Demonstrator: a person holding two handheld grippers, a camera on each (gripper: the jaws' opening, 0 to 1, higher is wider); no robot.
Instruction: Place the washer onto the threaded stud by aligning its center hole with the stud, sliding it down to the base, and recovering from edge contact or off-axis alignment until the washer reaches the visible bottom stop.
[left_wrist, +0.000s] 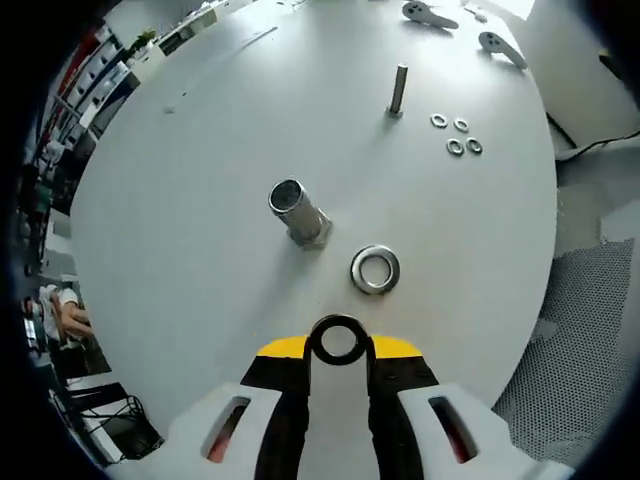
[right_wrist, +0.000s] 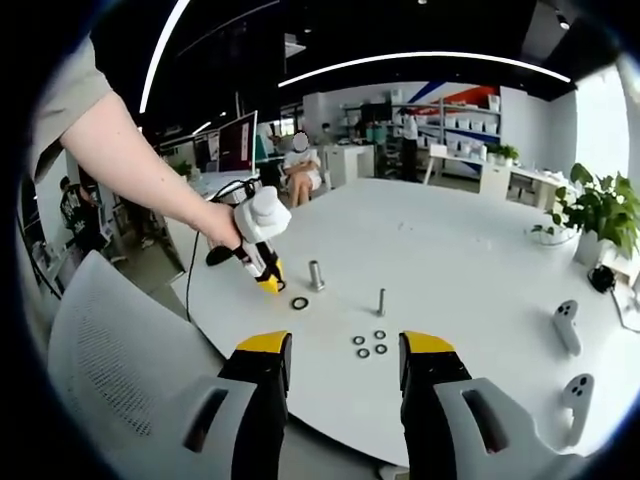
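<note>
Left gripper view: the left gripper (left_wrist: 339, 345) pinches a dark washer (left_wrist: 338, 340) at its tips, the large threaded stud (left_wrist: 298, 212) just ahead and bare. Placement hasn't begun, I'd say. The right gripper (right_wrist: 343, 362) hangs spread, well back.

The table (left_wrist: 200, 200) is being viewed from close above in the left gripper view, facing steeply down past the large stud (left_wrist: 298, 212) toward the far thin stud (left_wrist: 398, 90). In the right gripper view, the table (right_wrist: 470, 250) is being viewed from farther back, level across its near edge. Both studs (right_wrist: 316, 275) (right_wrist: 381, 301) and the four washers (right_wrist: 370, 345) are being shared.
</note>
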